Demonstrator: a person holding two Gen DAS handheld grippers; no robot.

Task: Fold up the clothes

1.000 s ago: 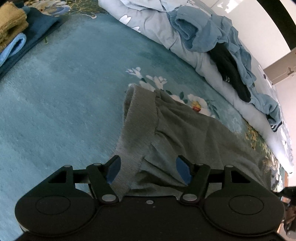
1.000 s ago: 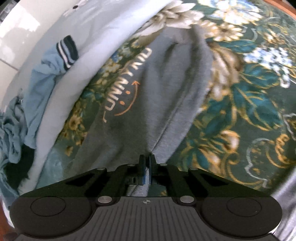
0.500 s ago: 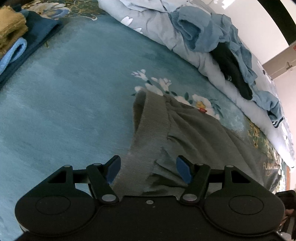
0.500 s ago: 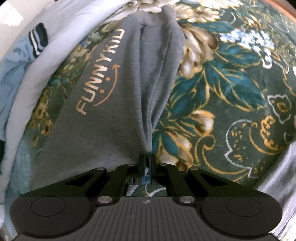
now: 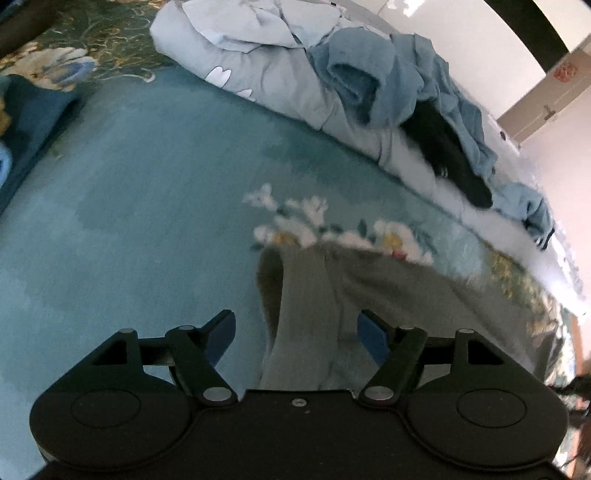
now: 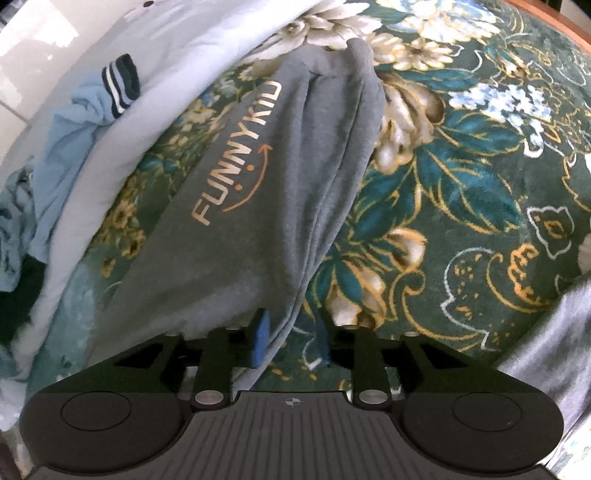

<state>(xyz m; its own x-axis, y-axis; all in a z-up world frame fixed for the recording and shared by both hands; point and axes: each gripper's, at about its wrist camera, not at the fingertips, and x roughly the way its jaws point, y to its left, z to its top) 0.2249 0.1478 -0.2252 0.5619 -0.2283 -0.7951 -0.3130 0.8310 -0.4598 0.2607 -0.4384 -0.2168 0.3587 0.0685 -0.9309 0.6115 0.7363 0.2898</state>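
A grey garment (image 6: 258, 192) printed FUNNYKID in orange lies stretched over the floral bedspread (image 6: 461, 192). Its lower edge runs between the fingers of my right gripper (image 6: 291, 338). Those jaws are opening, with a gap showing beside the cloth. The other end of the garment (image 5: 388, 295), with a ribbed band (image 5: 299, 314), lies on the teal part of the spread. My left gripper (image 5: 295, 328) hangs over that band. Its jaws stand wide and are still opening, and the pads are clear of the cloth.
A pale blue duvet (image 5: 266, 70) is bunched along the far side, with a heap of blue clothes (image 5: 388, 70) and a black garment (image 5: 454, 162) on it. Folded dark blue cloth (image 5: 33, 118) sits at the left. A striped cuff (image 6: 120, 83) rests on the duvet. A wooden edge (image 6: 554, 26) borders the spread.
My right gripper, shut on the garment's edge before, has parted its jaws. The left jaws have widened, and the ribbed band now sits lower in that view, which is blurred.
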